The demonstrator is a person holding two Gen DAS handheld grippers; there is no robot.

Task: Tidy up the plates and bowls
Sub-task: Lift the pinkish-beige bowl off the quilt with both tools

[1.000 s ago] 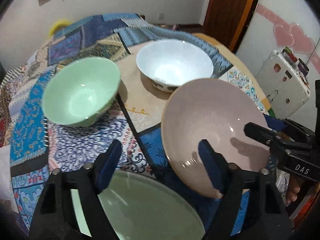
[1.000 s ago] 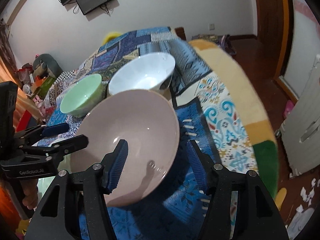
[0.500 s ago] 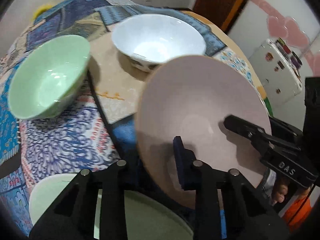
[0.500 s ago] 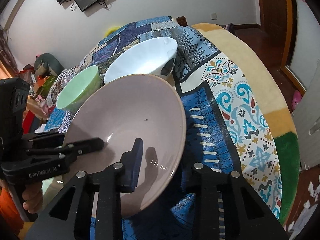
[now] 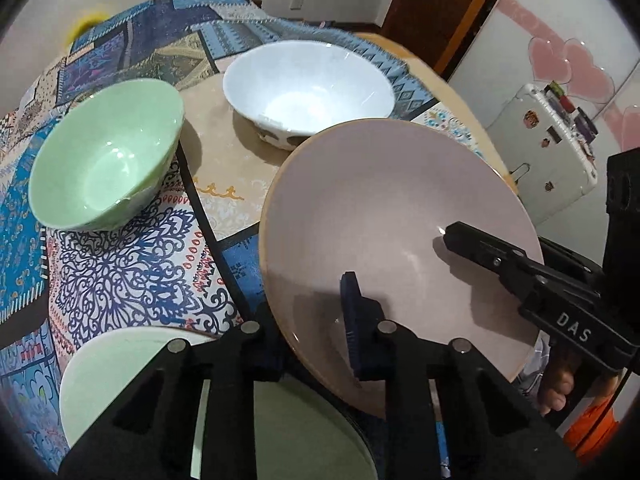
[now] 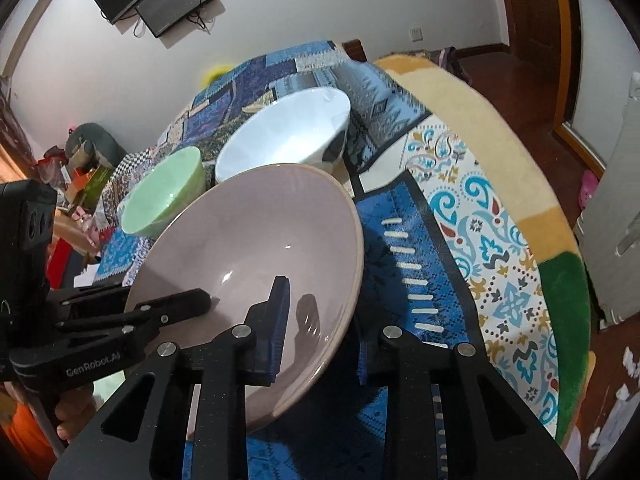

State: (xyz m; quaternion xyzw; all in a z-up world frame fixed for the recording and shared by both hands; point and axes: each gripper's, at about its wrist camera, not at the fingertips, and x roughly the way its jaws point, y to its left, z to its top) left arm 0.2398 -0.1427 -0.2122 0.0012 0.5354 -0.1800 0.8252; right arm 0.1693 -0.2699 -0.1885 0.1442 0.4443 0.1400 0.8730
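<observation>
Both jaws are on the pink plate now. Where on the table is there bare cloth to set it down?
Free: the blue and paisley cloth right of the pink plate, out to the table's yellow edge. A smaller beige patch lies between the green bowl and white bowl. Crowded: near left, where the pale green plate sits under the left gripper.

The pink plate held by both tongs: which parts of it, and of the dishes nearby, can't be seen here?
- Pink plate underside: both views, hidden by its own face.
- Left tongs' outer finger: left wrist view, behind the plate's rim.
- Pale green plate: left wrist view, covered by the tongs, cut by the bottom edge.
- Green bowl: right wrist view, partly behind the pink plate.
</observation>
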